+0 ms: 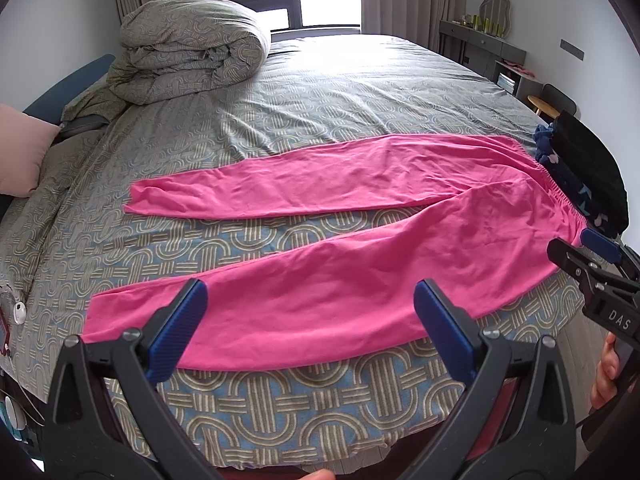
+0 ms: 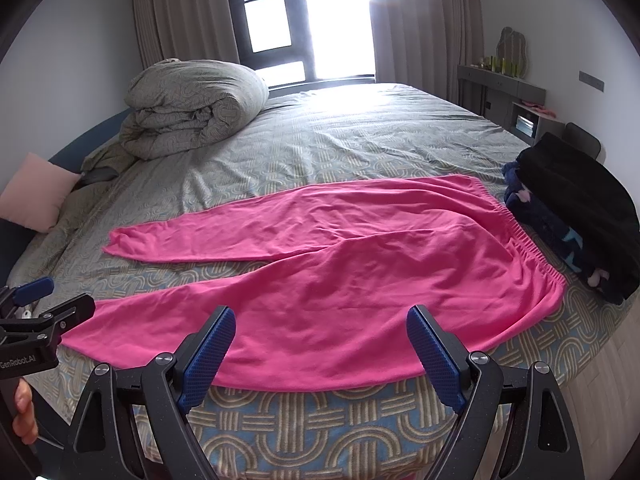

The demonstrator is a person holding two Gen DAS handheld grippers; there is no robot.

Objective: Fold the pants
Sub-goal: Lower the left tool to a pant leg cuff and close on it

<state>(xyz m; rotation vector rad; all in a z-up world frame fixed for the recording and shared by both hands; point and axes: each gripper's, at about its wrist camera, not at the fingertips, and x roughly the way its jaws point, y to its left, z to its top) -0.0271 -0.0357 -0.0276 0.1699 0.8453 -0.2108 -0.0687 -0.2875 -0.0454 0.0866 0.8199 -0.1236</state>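
Hovering wide-jawed over flat pink pants (image 1: 360,216), nothing gripped.
Left gripper (image 1: 310,330) and right gripper (image 2: 320,358) poised at near leg; legs splayed, waistband right, likely for leg-on-leg fold.

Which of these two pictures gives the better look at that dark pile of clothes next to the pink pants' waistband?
The right wrist view: the dark pile shows almost whole beside the waistband. In the left wrist view it is squeezed against the edge, partly behind the right gripper.
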